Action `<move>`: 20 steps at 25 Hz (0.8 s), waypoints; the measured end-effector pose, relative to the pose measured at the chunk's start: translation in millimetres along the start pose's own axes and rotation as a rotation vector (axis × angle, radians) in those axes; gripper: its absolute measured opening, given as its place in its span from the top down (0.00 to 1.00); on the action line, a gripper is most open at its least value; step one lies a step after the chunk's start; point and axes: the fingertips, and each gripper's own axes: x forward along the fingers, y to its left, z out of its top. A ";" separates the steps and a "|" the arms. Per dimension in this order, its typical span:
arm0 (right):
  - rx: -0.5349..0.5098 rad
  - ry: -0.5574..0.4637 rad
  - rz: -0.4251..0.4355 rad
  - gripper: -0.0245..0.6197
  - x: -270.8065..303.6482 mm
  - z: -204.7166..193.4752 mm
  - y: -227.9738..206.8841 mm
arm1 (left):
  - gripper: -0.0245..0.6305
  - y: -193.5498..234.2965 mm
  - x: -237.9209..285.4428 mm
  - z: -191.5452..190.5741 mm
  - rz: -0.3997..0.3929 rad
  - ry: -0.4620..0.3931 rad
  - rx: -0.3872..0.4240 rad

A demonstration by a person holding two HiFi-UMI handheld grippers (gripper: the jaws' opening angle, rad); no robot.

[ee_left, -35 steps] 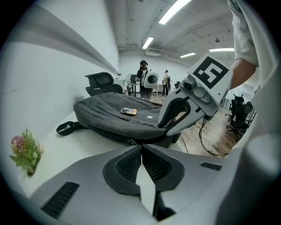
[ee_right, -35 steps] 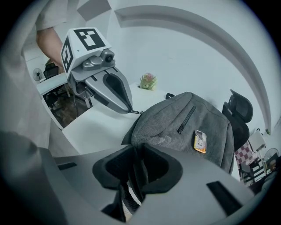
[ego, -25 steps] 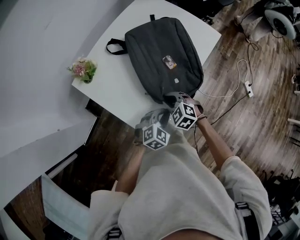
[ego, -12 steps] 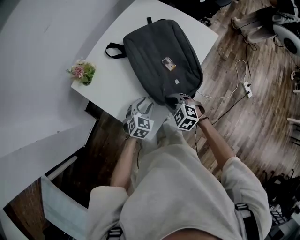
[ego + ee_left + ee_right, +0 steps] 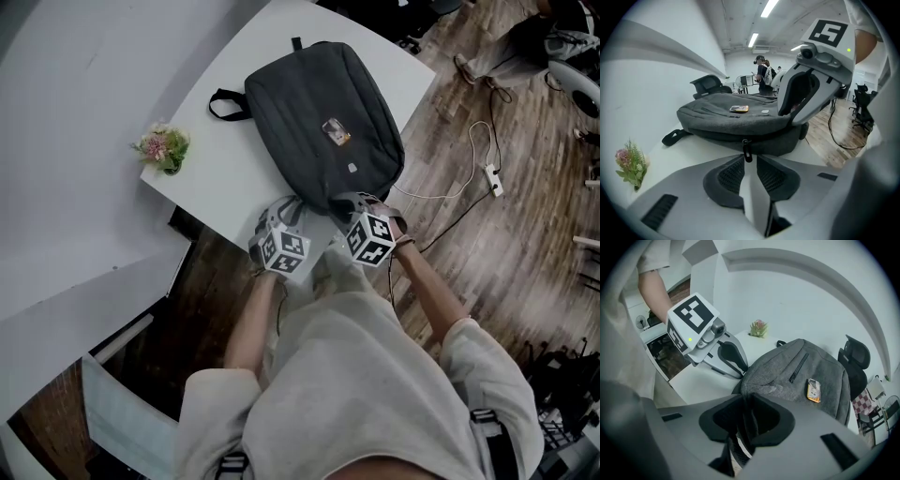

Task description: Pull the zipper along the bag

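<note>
Left gripper view: zipper pull (image 5: 747,151) hangs on the near edge of the bag (image 5: 740,119), dead ahead, between the closing jaws of the left gripper (image 5: 749,157), apparently not pinched yet. Right gripper (image 5: 745,420) clamps bag fabric just beside. Bag lies on the table (image 5: 216,159), long axis pointing away.

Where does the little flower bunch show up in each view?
Head view: flower bunch at the white table's left corner, upper left.
Left gripper view: flower bunch at lower left edge.
Right gripper view: flower bunch at top centre, small.
Shared landmark: the grey bag with its orange tag.
</note>
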 end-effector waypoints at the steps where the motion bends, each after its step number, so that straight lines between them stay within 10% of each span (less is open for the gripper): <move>1: 0.002 -0.001 -0.001 0.83 0.0 0.2 0.2 | 0.83 1.9 0.7 -1.3 0.003 0.001 -0.005; 20: 0.005 0.000 0.005 0.83 2.8 1.5 0.4 | 0.92 4.0 -28.3 11.0 -0.008 -0.056 -0.014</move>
